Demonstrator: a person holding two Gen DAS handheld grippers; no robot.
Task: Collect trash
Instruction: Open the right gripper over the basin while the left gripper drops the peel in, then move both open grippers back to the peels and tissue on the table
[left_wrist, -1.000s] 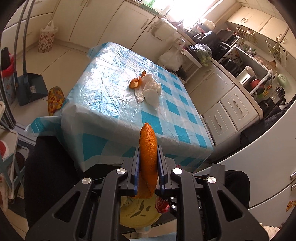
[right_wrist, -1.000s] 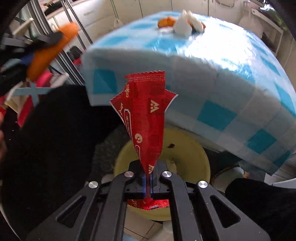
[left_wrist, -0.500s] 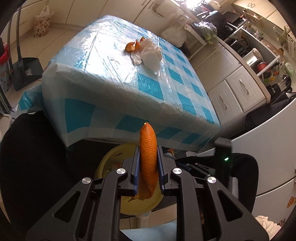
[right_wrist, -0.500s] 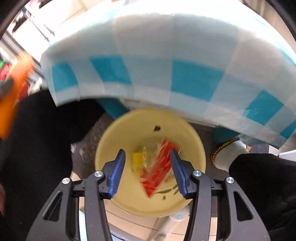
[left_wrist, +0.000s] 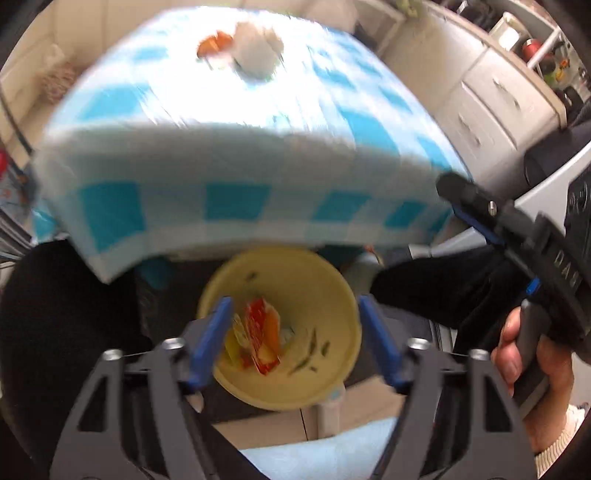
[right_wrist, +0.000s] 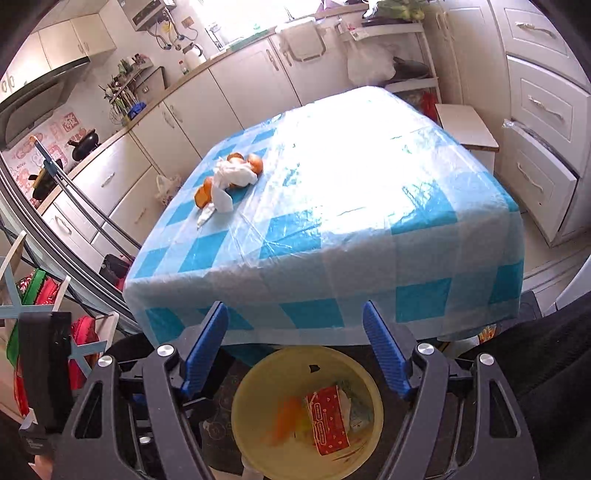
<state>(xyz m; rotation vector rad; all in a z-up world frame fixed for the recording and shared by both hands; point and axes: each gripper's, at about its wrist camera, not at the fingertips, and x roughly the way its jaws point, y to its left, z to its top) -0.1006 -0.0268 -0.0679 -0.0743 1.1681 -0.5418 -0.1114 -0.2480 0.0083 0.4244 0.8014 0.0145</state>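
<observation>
A yellow bin (left_wrist: 295, 273) stands on the floor under the table's near edge. In it lie a red wrapper (left_wrist: 256, 325) and an orange peel (left_wrist: 272, 326). My left gripper (left_wrist: 293, 310) hangs right over the bin, its jaws opening with nothing between them. My right gripper (right_wrist: 293, 310) is higher, its jaws also opening and empty, above the bin (right_wrist: 266, 380), where the red wrapper (right_wrist: 328, 421) and blurred peel (right_wrist: 284, 417) show. On the table (right_wrist: 369, 236) remain a crumpled white tissue (right_wrist: 232, 177) and orange peels (right_wrist: 255, 162).
The blue checked cloth hangs over the table's front edge just above the bin. A hand (left_wrist: 524, 354) grips a black handle at the right of the left wrist view. White cabinets (right_wrist: 543, 110) ring the room, and a metal rack (right_wrist: 74, 206) stands at the left.
The left gripper sank toward the bin and opened, letting the orange peel fall in. The right gripper let the red wrapper drop into the bin, opened wider and rose to face the table.
</observation>
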